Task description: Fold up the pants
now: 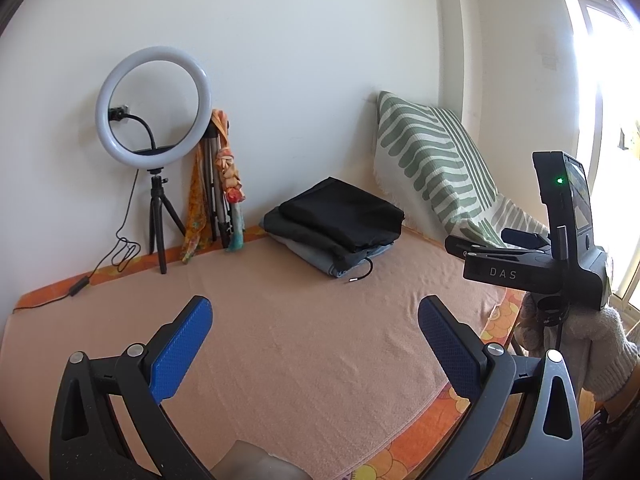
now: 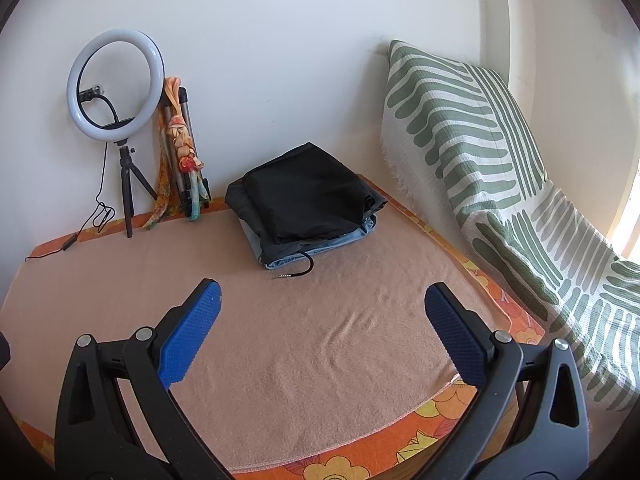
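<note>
Left tool (image 1: 315, 320): jaws spread wide, nothing between the blue pads (image 1: 180, 354). It is held above the near part of the peach blanket (image 1: 320, 340), not touching it.

Right tool (image 2: 322, 306): jaws likewise spread wide and holding nothing. It also hangs above the near blanket area. In the left wrist view the right tool's body appears at the right edge, marked "DAS", with a green indicator lit; a hand in a knit sleeve (image 1: 596, 344) holds it.

Stack of folded pants (image 2: 304, 204): located on the far half of the blanket, near the wall, well apart from both tools.
- Top layer: black garment, folded into a rough rectangle.
- Below it: a dark grey layer, then light blue denim at the bottom, with edges showing along the near and right sides.
- Long axis: in the right wrist view it runs from the near-left corner toward the far-right; the stack sits skewed to the blanket edge.
- A black drawcord (image 2: 298, 270) with a metal tip curls out from the near edge of the stack onto the blanket.

Surroundings:
- The blanket covers an orange floral sheet (image 2: 440, 412) visible along the borders.
- A ring light (image 2: 116, 84) on a small tripod stands at the far left against the wall.
- A patterned scarf (image 2: 182, 152) hangs on a second folded tripod just beside it.
- A green-and-white striped throw (image 2: 480, 152) is draped at the right, near the stack.
</note>
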`<state>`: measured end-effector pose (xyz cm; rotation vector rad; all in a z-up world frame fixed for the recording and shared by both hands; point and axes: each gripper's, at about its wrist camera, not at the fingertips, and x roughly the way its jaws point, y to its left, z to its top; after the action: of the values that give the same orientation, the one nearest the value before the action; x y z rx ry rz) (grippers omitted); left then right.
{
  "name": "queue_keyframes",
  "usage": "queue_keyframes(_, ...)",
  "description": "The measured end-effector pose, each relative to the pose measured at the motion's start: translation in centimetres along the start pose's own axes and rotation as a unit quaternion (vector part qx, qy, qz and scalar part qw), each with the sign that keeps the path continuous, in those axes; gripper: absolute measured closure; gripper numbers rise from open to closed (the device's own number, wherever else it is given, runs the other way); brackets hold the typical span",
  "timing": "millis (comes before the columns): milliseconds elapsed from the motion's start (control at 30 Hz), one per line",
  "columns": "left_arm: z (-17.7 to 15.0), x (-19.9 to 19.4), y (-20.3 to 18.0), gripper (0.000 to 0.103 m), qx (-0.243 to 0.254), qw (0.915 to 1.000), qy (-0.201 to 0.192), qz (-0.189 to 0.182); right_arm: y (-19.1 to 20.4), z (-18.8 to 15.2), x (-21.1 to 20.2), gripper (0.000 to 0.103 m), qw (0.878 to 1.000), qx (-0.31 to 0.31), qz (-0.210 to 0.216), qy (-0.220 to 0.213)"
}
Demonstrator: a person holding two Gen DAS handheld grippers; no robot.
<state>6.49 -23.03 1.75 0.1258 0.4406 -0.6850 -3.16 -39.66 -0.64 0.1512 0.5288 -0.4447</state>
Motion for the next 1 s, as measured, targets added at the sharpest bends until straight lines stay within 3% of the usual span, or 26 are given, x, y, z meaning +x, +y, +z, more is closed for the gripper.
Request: queue_keyframes(1000, -0.07, -0.15, -0.27, 0.001, 0.004, 1.0, 0.005, -0.006, 0.0, -0.13, 0.15, 0.0, 1.0, 0.001, 0.003, 0.002)
